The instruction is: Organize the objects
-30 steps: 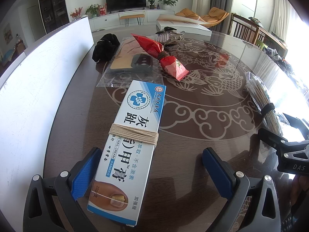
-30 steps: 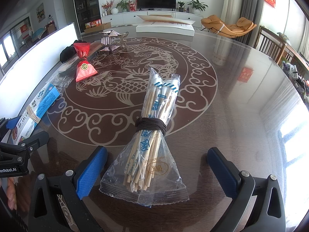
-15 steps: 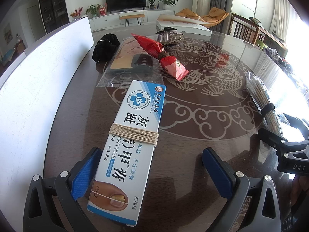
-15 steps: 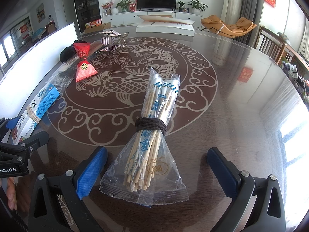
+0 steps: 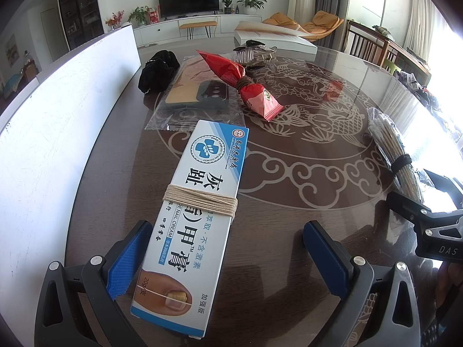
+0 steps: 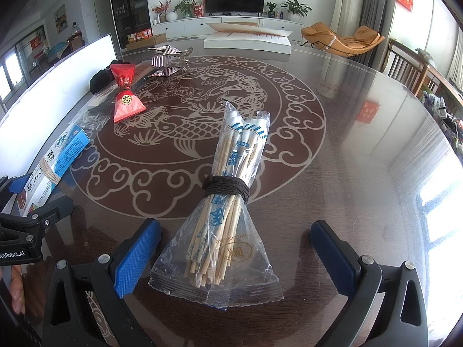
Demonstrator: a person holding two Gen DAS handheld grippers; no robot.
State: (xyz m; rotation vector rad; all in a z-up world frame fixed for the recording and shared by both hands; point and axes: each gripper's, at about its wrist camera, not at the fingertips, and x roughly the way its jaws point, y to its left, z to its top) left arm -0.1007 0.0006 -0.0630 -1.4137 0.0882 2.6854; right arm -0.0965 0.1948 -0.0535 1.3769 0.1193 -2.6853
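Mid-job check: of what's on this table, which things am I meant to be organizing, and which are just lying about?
Probably the job (judging by the cord ties and the open claws around two):
- nail cream box, inside left claw
- chopstick bundle, inside right claw
- red packet
- bagged phone case

Likely lying about:
- black cloth
- large white box
- white board

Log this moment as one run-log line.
left gripper: open, around cream box | right gripper: open, around chopstick bag | both on table | nothing gripped
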